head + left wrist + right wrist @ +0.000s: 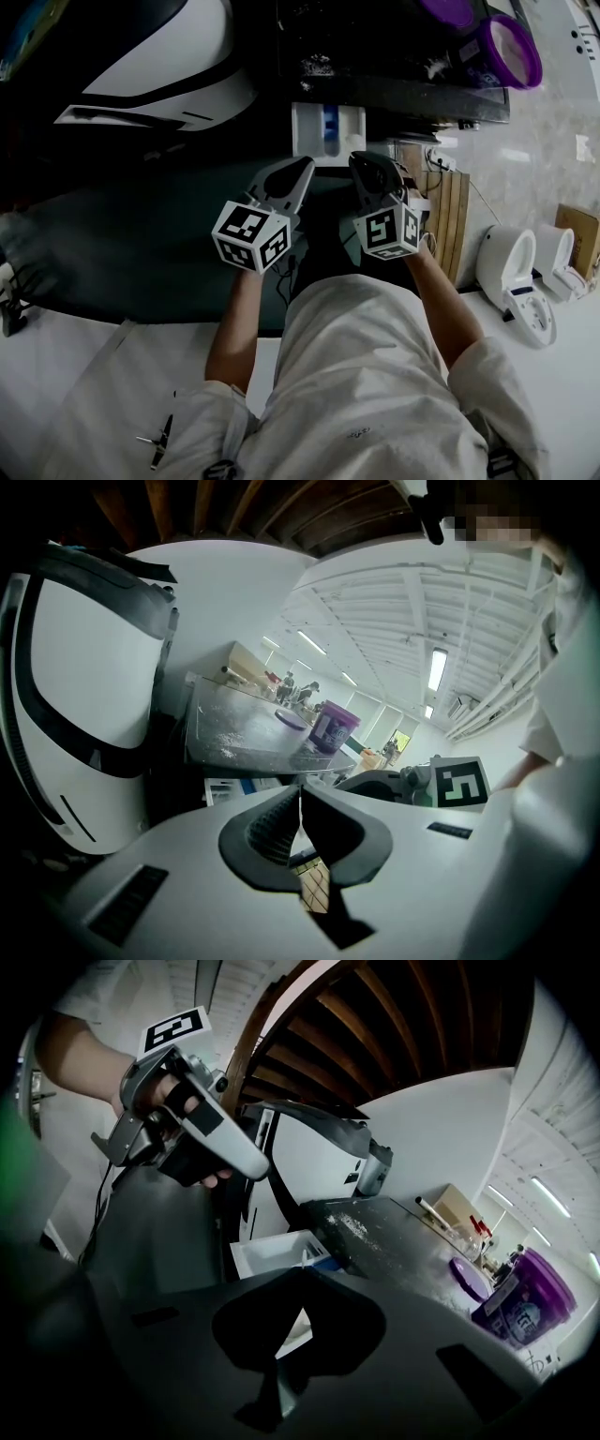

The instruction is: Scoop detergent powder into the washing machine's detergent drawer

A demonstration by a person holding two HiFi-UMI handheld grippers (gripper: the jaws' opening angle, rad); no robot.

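Pictured with left tongs point(302, 171) and right tongs point(366, 165) both pinched shut on nothing, just short of the open detergent drawer point(326, 131), purple tub point(511, 49) beyond, nearer the right.

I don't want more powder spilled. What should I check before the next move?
1. Drawer open: ok, pulled out.
2. Tub lid off: ok, lid lies beside it.
3. Scoop located: cannot tell, none in sight.
4. Left gripper ready to grasp: not ok, jaws together, empty.
5. Right gripper ready to grasp: not ok, jaws together, empty.
6. Machine top clean: not ok, powder lies scattered on it.
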